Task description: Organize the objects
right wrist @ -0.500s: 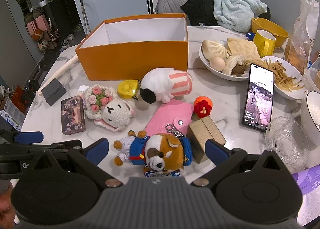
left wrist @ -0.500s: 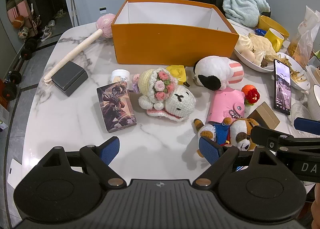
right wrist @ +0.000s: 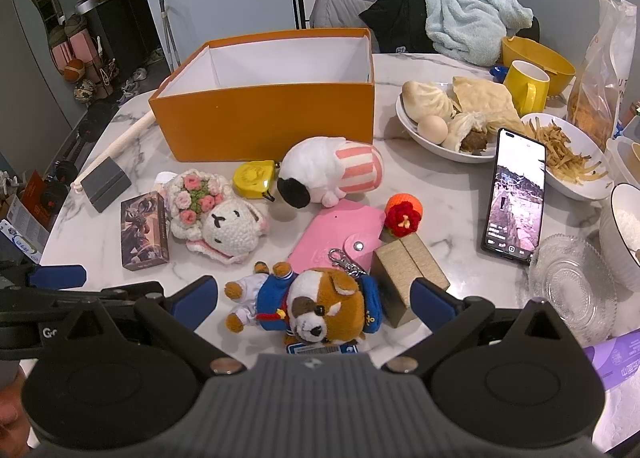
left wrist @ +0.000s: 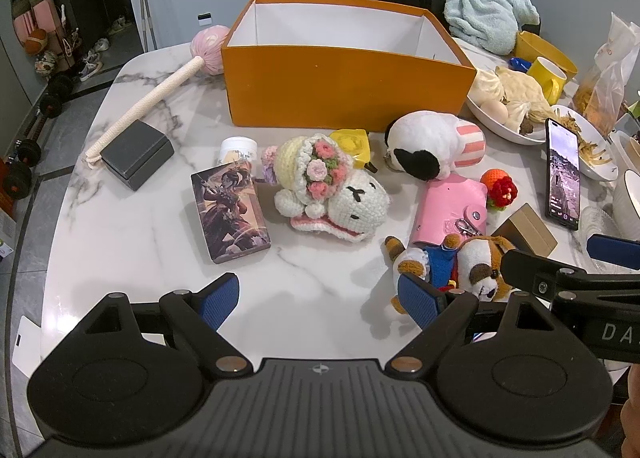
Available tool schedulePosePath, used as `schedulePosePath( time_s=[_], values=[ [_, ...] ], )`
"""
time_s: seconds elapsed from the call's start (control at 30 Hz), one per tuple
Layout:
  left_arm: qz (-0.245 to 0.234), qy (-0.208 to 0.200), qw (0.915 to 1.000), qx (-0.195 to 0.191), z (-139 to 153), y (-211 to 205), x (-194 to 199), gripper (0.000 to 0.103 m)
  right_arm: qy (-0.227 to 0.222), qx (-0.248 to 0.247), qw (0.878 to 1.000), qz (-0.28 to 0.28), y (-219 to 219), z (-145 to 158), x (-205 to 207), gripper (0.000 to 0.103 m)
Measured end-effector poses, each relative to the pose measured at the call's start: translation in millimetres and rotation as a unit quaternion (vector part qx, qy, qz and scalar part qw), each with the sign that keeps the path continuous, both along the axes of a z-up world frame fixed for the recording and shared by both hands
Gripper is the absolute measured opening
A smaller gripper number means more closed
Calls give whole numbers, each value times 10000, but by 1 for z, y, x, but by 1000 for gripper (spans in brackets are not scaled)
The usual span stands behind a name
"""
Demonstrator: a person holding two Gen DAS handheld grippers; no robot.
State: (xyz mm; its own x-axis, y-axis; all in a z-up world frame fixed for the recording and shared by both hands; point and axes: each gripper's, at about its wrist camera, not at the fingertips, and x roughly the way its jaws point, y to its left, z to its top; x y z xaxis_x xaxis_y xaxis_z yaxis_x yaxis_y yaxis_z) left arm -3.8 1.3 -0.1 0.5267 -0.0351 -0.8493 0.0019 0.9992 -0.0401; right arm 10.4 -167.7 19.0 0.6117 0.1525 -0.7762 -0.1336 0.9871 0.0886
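Right gripper (right wrist: 314, 298) wide apart, straddling the dog (right wrist: 308, 304) without contact; left gripper (left wrist: 318, 300) likewise wide, holding nothing. Toys, wallet (right wrist: 336, 236) and card box (right wrist: 145, 230) lie loose before the box (right wrist: 264, 122), which appears empty. Judged: sorting barely begun.

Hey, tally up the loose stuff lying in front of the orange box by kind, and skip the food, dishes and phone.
Plush toys: 3: dog, bunny, striped plush
Small boxes: 3: grey, tan, art-printed
Pink wallet: 1
Yellow case: 1
Crochet flower: 1
White jar: 1
Total: 10
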Motion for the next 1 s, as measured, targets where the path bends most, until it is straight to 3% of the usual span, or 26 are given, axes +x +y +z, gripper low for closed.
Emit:
schedulePosePath(
  time_s=[1.0],
  values=[
    [-2, 9, 10000, 7, -1, -1, 2, 102, -12, -51, 10000, 15, -1, 0, 1, 102]
  ],
)
